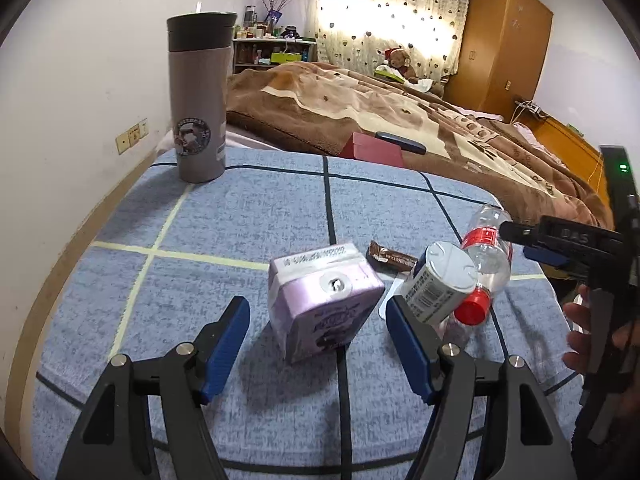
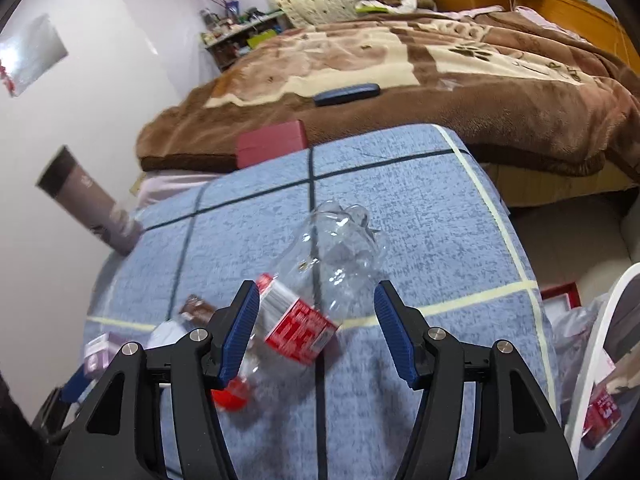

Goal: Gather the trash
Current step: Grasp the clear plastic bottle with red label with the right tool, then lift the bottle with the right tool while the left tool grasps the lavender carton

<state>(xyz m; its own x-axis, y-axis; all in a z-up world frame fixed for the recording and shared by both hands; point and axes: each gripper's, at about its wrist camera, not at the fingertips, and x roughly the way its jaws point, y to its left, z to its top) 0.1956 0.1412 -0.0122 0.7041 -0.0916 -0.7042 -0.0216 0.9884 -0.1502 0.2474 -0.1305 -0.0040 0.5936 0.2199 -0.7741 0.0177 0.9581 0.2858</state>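
Trash sits clustered on the blue grid-patterned table cloth (image 1: 240,216). From my left wrist view: left gripper (image 1: 316,316) has jaws spread, straddling the purple carton (image 1: 320,300) with clear gaps on both sides, nothing gripped. Just right of the carton a small white can (image 1: 436,284) lies tipped, leaning on the clear bottle (image 1: 488,256) with red label and red cap; a brown wrapper (image 1: 390,259) lies behind them. Only this view shows the grey tumbler (image 1: 198,100) upright at the far left corner, plus the right gripper (image 1: 532,244) coming in from the side near the bottle, a hand (image 1: 588,332) below it.

Right wrist view: right gripper (image 2: 316,328) is released, jaws wide, bottle (image 2: 304,316) lying diagonally between them; left pad is close to the label, and I can't tell if it touches. Carton (image 2: 98,354) and wrapper (image 2: 198,309) are barely visible at the left edge, blurred. This view alone shows the white bin rim (image 2: 600,344) at right.
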